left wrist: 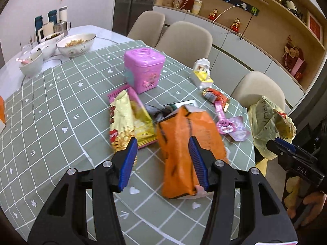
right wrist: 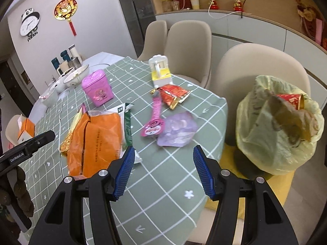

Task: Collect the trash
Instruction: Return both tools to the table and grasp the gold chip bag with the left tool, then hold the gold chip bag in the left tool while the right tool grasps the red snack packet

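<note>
- Seeing the trash spread over the green checked tablecloth [left wrist: 51, 122]: orange bag [left wrist: 184, 143] nearest my left gripper, gold snack bag [left wrist: 122, 126] just left of it on a pink wrapper [left wrist: 130, 94], green-white packet [right wrist: 127, 122] tucked behind the orange bag.
- Further right I read a red foil wrapper [right wrist: 173, 95], a pink toy-watch pack [right wrist: 154, 120] and a pale purple pouch [right wrist: 176, 129], the watch pack overlapping the pouch edge.
- Yellow-green trash bag [right wrist: 276, 134] sits off the table's right edge, in front of a beige chair [right wrist: 255, 67]; mouth open, red wrapper and brownish scraps visible inside.
- Left gripper [left wrist: 161, 153]: fingers apart, the orange bag's near end lies against the right pad, the left pad is clear of it. I can't tell whether it is actually gripped; looks like no clamp.
- Right gripper [right wrist: 163, 159]: fingers wide apart over bare cloth near the table edge, nothing between them, purple pouch just beyond the tips.
- Non-trash on the table: pink tin [left wrist: 143, 71], white-yellow toy [left wrist: 202, 73].
- Far end, on bare white tabletop: bowls [left wrist: 75, 45], cups and bottles behind them.
- Orange carton [right wrist: 25, 130] at the table's left edge in the right wrist view.
</note>
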{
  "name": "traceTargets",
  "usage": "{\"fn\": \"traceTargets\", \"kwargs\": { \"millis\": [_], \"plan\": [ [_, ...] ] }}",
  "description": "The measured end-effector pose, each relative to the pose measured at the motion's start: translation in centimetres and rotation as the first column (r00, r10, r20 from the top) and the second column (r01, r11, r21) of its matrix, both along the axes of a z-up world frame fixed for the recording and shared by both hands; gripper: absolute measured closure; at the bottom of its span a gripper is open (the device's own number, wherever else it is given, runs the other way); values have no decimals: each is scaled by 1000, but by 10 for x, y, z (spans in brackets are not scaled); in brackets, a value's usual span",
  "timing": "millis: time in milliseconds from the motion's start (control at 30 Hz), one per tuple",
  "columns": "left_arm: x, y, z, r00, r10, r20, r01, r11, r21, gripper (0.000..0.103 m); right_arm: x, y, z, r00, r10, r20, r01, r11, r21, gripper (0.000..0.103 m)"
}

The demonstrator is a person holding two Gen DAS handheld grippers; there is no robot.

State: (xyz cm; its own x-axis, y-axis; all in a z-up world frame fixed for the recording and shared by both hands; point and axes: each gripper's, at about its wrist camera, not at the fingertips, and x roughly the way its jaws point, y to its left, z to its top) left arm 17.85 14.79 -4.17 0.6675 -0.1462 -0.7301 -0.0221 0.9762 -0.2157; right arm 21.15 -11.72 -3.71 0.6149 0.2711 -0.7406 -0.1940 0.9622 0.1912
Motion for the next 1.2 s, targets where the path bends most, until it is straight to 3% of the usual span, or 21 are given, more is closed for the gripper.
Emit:
{"fn": "traceTargets", "kwargs": {
  "millis": [200, 367, 533, 567, 600, 700, 967, 1200],
  "plan": [
    [20, 52, -22, 998, 53, -21, -55, 993, -102, 53, 6, 13, -3, 1000, -5, 15, 5, 1000, -27, 47],
    [53, 80, -49, 994, 42, -98, -56, 987, -149, 53, 9, 9, -8, 999, -35, 22, 36, 999, -25, 47],
    [88, 73, -69, 987, 50, -152, -65, 993, -100, 54, 14, 4, -17, 998, -67, 3, 67, 998, -19, 47],
    [92, 72, -72, 984, 51, -168, -68, 993, -92, 56, 15, 5, -18, 998, -64, 2, 64, 998, -25, 47],
    [94, 71, -74, 983, 48, -179, -65, 994, -92, 71, 17, 7, -17, 998, -58, 4, 58, 998, -36, 47],
    [90, 69, -65, 986, 36, -161, -54, 993, -105, 78, 21, 10, -14, 999, -31, 24, 32, 997, -66, 47],
    [51, 50, -18, 994, -79, -74, 67, 986, -150, 77, 74, 15, -3, 988, 132, 79, -123, 987, -102, 47],
    [51, 35, -21, 990, -70, -122, 47, 982, -180, 77, 161, 35, -22, 957, 291, -8, -288, 944, -161, 47]
  ]
}}
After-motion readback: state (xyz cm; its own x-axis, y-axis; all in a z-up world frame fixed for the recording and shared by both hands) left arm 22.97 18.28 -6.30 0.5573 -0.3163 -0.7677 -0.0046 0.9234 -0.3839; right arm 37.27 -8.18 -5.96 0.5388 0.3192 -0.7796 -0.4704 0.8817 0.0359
